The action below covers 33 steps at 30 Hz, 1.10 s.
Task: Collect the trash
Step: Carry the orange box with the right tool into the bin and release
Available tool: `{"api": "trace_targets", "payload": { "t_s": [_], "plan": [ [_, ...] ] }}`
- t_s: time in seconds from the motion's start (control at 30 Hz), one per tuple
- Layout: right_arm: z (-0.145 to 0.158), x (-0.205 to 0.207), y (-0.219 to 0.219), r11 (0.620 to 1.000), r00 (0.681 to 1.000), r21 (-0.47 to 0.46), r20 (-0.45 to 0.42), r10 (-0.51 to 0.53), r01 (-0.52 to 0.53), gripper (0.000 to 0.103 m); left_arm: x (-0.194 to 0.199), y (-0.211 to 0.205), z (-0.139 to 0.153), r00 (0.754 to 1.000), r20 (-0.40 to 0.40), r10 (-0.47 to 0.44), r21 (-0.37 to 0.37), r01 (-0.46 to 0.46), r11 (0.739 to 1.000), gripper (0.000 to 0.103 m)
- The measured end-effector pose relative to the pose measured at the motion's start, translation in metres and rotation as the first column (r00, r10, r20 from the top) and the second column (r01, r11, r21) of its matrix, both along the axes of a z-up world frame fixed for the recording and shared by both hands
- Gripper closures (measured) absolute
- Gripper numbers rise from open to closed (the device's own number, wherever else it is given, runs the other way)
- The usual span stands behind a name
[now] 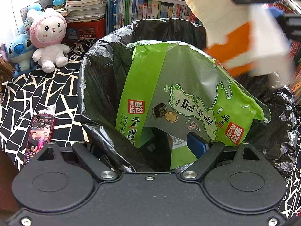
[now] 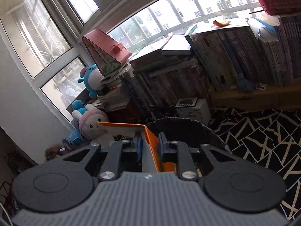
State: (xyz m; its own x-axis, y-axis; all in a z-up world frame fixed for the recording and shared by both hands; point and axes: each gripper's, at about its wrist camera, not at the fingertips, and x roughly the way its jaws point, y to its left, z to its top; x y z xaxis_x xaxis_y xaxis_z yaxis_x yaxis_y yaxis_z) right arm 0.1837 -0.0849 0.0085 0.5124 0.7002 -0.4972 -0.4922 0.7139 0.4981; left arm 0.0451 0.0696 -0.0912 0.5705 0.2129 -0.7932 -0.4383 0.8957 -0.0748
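While the left gripper (image 1: 150, 143) hangs tilted down over the bin (image 1: 97, 60), its jaws stand wide apart with nothing pinched; only one blue pad (image 1: 197, 143) shows, just under the lower edge of a green seaweed snack bag (image 1: 169, 86). That bag leans inside the black bin liner (image 1: 105, 71), straight ahead of the jaws, its torn top level with the rim. To the left of the jaws a phone (image 1: 40, 135) with a lit screen lies on the black-and-white patterned cloth (image 1: 37, 94), and plush toys (image 1: 49, 37) sit farther back before a row of books (image 1: 131, 7).

The right gripper (image 2: 149, 143) has its jaws drawn close on an orange-and-white carton (image 2: 150, 145), the folded card standing between the two blue pads (image 2: 138, 145). I cannot tell if they press it firmly. From the left wrist view this carton (image 1: 244, 52) is blurred, up and to the right of the left jaws, above the far rim of the bin (image 2: 178, 124).
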Motion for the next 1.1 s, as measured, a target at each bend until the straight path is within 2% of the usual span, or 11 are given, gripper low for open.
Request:
{"api": "trace_targets", "payload": {
  "t_s": [0.2, 0.67, 0.87, 0.97, 1.1],
  "plan": [
    [-0.015, 0.002, 0.004, 0.999, 0.999, -0.035, -0.037, 0.004, -0.005, 0.077, 0.001, -0.001, 0.000, 1.000, 0.003, 0.001, -0.001, -0.001, 1.000, 0.015],
    [-0.022, -0.005, 0.007, 0.995, 0.999, -0.090, -0.045, 0.030, -0.034, 0.076, 0.001, 0.000, 0.000, 1.000, 0.003, 0.001, -0.002, -0.001, 1.000, 0.014],
    [-0.021, -0.013, 0.004, 0.993, 0.999, -0.110, -0.029, 0.038, -0.042, 0.064, 0.001, 0.000, 0.000, 1.000, 0.003, 0.001, -0.003, -0.001, 1.000, 0.014],
    [-0.019, -0.020, 0.001, 0.992, 0.999, -0.121, -0.012, 0.043, -0.044, 0.049, 0.001, 0.000, -0.001, 1.000, 0.001, 0.007, -0.014, -0.007, 1.000, 0.014],
    [-0.014, -0.028, -0.004, 0.991, 0.999, -0.129, 0.012, 0.044, -0.042, 0.042, 0.001, -0.002, -0.001, 1.000, -0.017, 0.003, -0.001, -0.003, 1.000, 0.015]
  ]
}}
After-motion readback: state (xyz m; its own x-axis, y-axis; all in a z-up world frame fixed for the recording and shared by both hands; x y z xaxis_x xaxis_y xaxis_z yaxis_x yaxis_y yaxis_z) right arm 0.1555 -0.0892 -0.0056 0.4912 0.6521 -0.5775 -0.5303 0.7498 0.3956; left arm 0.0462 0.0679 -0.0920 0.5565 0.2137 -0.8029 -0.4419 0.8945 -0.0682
